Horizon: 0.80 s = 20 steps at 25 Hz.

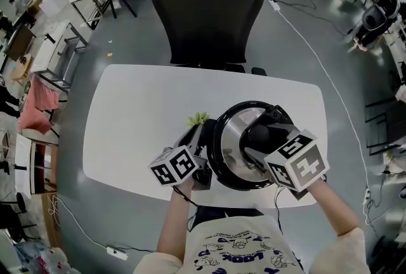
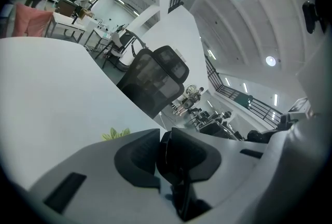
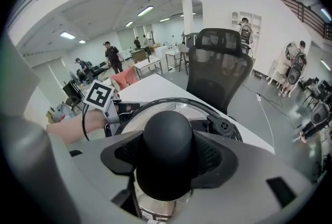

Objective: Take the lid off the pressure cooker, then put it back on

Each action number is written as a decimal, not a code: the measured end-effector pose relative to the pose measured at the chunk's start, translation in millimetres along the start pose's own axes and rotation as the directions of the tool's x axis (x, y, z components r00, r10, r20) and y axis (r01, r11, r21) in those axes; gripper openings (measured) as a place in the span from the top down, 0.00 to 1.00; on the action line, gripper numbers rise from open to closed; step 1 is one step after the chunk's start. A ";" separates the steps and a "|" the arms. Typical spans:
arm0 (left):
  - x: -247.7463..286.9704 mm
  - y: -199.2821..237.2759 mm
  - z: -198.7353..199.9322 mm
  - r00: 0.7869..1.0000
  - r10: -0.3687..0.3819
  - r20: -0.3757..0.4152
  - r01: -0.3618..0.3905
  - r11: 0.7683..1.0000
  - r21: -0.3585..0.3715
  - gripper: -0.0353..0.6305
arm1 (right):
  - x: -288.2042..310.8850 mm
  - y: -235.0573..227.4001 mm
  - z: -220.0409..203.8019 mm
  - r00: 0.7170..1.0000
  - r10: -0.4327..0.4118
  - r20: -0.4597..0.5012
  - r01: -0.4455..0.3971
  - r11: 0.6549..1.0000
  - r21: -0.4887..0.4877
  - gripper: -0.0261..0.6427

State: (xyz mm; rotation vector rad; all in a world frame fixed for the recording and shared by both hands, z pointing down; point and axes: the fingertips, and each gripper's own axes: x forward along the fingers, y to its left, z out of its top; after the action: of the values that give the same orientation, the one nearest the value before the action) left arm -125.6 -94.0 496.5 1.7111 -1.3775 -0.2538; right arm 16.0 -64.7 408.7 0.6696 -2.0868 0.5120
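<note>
The pressure cooker (image 1: 229, 168) stands near the front edge of the white table (image 1: 139, 114), its shiny steel lid (image 1: 236, 133) on it. My left gripper (image 1: 202, 163) is at the cooker's left side, shut on its black side handle (image 2: 176, 162), which fills the gap between the pads in the left gripper view. My right gripper (image 1: 260, 143) comes down over the lid from the right. Its jaws stand wide on either side of the lid's round black knob (image 3: 167, 140). I see no squeeze on the knob.
A small green leafy thing (image 1: 198, 118) lies on the table just behind the cooker's left side. A black office chair (image 1: 209, 13) stands at the table's far edge. The cooker's long handle (image 3: 228, 127) points to the far right.
</note>
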 end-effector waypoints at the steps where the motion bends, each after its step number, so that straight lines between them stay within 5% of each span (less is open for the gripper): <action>1: 1.0 0.2 0.1 1.000 0.001 0.000 -0.001 1.000 0.001 0.82 | 1.8 -0.3 0.3 1.000 -0.001 -0.001 0.001 1.000 0.001 0.52; 20: 6.8 -2.8 4.8 1.000 0.004 -0.019 -0.004 1.000 0.028 0.83 | 21.9 -2.5 -6.0 0.999 -0.025 -0.040 0.025 1.000 0.002 0.52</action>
State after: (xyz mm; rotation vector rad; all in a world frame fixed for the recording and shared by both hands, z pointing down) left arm -124.3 -102.5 494.2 1.7296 -1.3769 -0.2165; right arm 10.7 -69.1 430.5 0.6807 -2.0380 0.5095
